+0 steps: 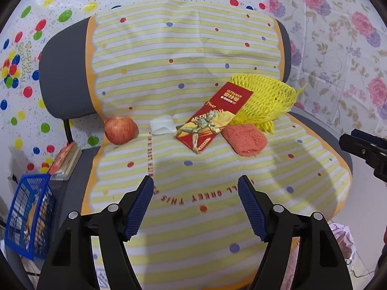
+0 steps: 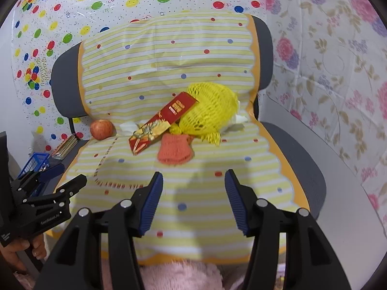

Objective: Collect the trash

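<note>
Hovering over the striped cloth (image 1: pixel 169 72) on the chair, the left gripper (image 1: pixel 196 205) and right gripper (image 2: pixel 193 199) both gape with nothing between their pads, while the red wrapper (image 1: pixel 212 118) lies ahead, overlapping the yellow foam net (image 1: pixel 266 101), beside an orange cloth (image 1: pixel 244 139), crumpled tissue (image 1: pixel 162 125) and apple (image 1: pixel 119 130).

apple (image 1: pixel 119 130): 1 | red card pack (image 1: pixel 212 118): 1 | yellow foam net (image 1: pixel 266 104): 1 | orange cloth (image 1: pixel 244 139): 1 | blue basket (image 1: pixel 29 217): 1

A grey chair (image 1: pixel 65 77) wears a striped, dotted cover (image 1: pixel 169 55). Behind hang a balloon sheet (image 1: pixel 48 2) (left) and a floral sheet (image 1: pixel 338 36) (right).
</note>
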A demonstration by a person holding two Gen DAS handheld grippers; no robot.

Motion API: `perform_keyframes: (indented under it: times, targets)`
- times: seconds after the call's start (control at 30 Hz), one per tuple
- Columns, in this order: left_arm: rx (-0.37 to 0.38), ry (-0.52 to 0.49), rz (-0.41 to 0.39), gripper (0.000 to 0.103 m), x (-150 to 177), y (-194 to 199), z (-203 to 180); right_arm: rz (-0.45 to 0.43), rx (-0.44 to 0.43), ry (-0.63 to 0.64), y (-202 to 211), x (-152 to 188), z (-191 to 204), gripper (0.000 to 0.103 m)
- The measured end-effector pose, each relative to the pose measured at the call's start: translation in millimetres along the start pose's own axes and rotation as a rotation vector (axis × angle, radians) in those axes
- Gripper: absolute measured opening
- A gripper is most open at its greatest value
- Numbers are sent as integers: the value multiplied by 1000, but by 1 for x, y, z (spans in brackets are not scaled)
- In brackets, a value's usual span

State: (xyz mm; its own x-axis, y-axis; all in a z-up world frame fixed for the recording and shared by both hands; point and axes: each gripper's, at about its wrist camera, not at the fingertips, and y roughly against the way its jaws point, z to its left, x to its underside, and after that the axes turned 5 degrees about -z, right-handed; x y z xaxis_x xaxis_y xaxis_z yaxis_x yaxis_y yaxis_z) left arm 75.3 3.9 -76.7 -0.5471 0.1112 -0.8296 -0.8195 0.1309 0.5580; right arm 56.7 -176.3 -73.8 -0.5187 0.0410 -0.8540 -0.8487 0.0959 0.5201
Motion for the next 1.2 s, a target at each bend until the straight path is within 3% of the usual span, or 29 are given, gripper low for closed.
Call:
perform_keyframes:
  times: [0.17,0.5,0.77,0.87,0.9,1.03,1.2]
  targets:
    - [19,-11,7,81,-16,-31,-7,35,8,-18,-43,-8,-10,53]
    - [25,-80,81,81,-38,-127,-26,72,-13,-74,-94,-19,-29,53]
    - [-17,-163,208,71,-47,-192,-38,77,-7,-93,-110,-22,-41,53]
    - [-35,-213,215,69,-52,-202,-45,85,-7,-98,-113,-21,-42,53]
    - [-47,-237,211,66,-54,-206,-48,85,-7,-97,-112,-20,-42,53]
    - [-43,-238,185,29,-60,-203,-43,66,-5,-91,-100,-20,-41,53]
    - [-37,-159,83,7,-72,-157,-19,62,2,-80,-88,-15,-43,53]
